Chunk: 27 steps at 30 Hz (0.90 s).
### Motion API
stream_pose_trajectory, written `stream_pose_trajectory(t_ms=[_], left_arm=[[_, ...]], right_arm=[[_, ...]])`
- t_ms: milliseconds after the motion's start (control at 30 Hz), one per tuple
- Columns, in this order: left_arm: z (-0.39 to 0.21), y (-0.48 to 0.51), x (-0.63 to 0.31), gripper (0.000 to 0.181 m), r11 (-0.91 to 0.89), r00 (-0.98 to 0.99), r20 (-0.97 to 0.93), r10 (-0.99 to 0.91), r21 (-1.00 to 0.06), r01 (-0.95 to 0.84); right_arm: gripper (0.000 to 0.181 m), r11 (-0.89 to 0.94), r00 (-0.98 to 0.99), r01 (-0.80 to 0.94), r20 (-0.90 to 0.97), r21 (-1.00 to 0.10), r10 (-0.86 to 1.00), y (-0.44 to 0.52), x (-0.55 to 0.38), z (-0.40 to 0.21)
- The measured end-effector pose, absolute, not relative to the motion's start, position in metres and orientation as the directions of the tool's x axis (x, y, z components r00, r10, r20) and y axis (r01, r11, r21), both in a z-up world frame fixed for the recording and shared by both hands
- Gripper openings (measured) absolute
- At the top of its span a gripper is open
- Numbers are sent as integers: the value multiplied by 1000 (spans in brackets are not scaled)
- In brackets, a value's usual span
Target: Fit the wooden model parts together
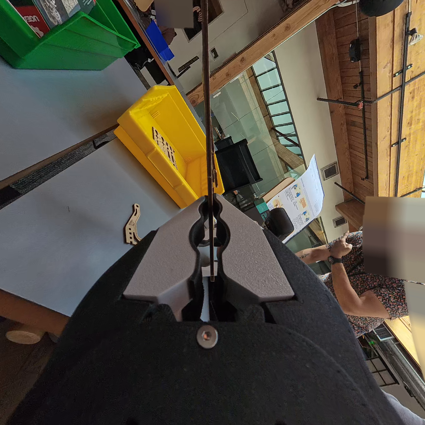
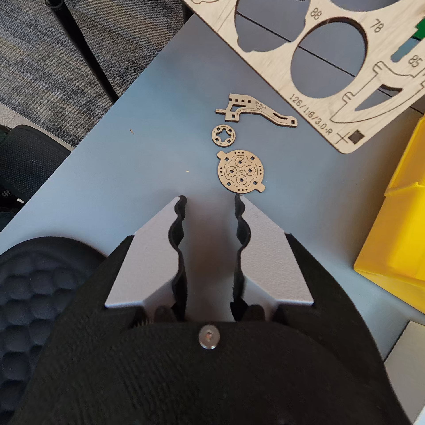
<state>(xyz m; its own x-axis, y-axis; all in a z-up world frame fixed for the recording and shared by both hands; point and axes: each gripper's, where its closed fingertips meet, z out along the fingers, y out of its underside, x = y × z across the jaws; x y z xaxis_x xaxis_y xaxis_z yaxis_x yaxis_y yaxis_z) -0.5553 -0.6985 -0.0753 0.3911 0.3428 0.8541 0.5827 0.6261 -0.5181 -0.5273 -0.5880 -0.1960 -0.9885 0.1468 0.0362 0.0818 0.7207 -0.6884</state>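
My left gripper is shut on a thin wooden part sheet, seen edge-on and held up above the table. The same sheet shows flat in the right wrist view, with round cut-outs, hanging over the table's far side. My right gripper is open and empty, just above the grey table. Three loose wooden parts lie ahead of it: a round disc with four small gear outlines, a small ring and a curved arm piece. The arm piece also shows in the left wrist view.
A yellow bin holding another wooden sheet stands on the table and also shows at the right of the right wrist view. Green bins stand farther back. A person is beyond the table. The table edge drops to carpet on the left. Some 15 cm of space lies between my two pairs of fingers. The curved arm piece lies around 9 cm away from my right fingertips. The left camera catches it too, in the left wrist view.
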Motion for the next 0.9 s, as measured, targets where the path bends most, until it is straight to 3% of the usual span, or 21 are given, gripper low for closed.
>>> stream_pose_trajectory(t_ms=[700,900], left_arm=[[-74,-692,-555,1,611,400,850,343,-525,592],[-72,-690,-554,0,613,411,848,335,-528,588]], right_arm=[[46,716,-984,56,83,-696,157,-587,-529,-195],[56,665,-980,87,58,-741,192,-576,-534,-187]])
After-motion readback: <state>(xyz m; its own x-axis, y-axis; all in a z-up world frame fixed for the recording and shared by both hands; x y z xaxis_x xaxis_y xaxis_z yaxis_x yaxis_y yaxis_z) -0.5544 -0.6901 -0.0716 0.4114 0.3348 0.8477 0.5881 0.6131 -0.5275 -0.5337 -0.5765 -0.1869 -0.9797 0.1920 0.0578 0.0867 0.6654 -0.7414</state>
